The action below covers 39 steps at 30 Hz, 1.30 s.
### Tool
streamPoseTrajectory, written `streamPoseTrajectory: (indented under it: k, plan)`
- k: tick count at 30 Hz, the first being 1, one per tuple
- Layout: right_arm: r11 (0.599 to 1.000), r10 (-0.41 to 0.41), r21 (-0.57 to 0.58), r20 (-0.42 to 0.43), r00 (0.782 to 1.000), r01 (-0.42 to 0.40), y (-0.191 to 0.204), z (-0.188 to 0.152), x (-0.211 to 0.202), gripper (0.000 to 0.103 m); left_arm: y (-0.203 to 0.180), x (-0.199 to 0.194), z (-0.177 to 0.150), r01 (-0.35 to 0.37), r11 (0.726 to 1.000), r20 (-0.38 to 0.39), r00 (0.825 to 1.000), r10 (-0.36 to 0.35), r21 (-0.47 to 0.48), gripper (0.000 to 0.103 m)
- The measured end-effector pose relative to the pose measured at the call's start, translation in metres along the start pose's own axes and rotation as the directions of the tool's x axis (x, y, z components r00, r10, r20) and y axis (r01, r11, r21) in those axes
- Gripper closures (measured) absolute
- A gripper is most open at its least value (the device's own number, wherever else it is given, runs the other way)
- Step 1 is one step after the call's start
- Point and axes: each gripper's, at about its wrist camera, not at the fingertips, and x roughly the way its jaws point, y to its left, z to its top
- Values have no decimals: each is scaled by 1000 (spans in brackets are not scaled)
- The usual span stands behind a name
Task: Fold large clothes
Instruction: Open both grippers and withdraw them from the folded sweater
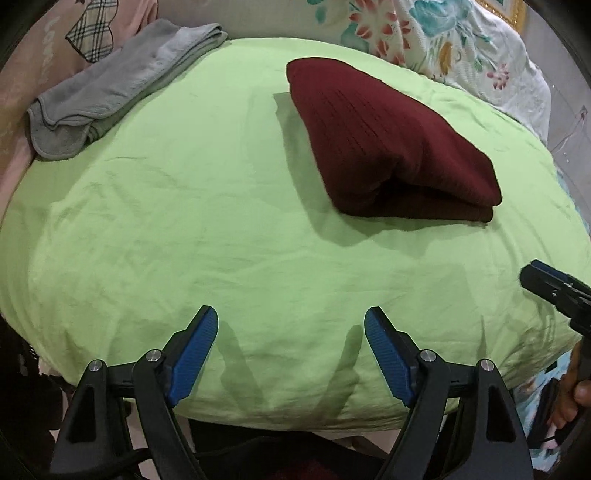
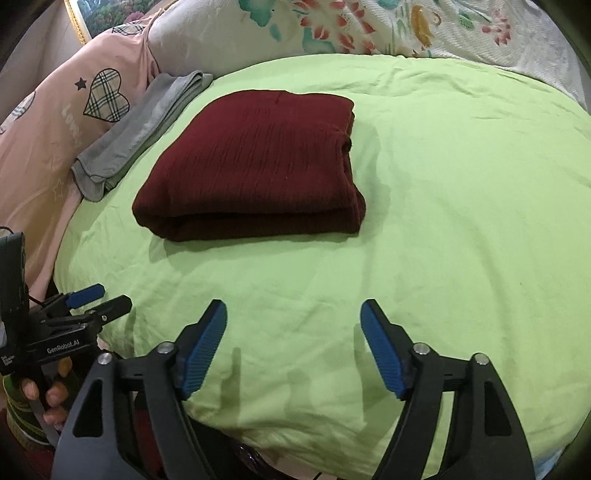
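Note:
A folded maroon ribbed garment lies as a neat thick rectangle on the light green sheet. My left gripper hovers over the near edge of the sheet, well short of the garment, jaws wide apart with nothing between the blue pads. My right gripper is likewise open and empty near the front edge, with the garment ahead and to its left. Each gripper shows in the other's view: the right gripper at the right edge, the left gripper at the lower left.
A folded grey towel rests at the sheet's far left, against a pink pillow with a plaid heart. A floral quilt lies along the back. A person's hands hold the handles.

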Motion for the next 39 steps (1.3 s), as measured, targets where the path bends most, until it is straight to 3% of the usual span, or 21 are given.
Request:
streamPoseTrajectory:
  k: [4,13,20,29,39]
  plan:
    - [1000,-15,-1,-7,1000,15,1,-3,-4,26,3,-11,0,-31,999,23,999,30,15,21]
    - [995,40,-90,3,999,-40,24,15,-31,25,-14,-73,27,-90,986,169,983,66,138,21]
    - [990,69,-124,49,996,-63,30,32,-59,21,-18,-110,47,-112,982,261,963,69,152,5]
    - [996,62,-58,-1,998,-62,19,25,-27,21,-13,-54,43,-134,982,134,984,116,134,5]
    - [997,74,-23,-25,997,-74,14,27,-3,21,-5,-31,56,-164,981,79,985,156,102,6]
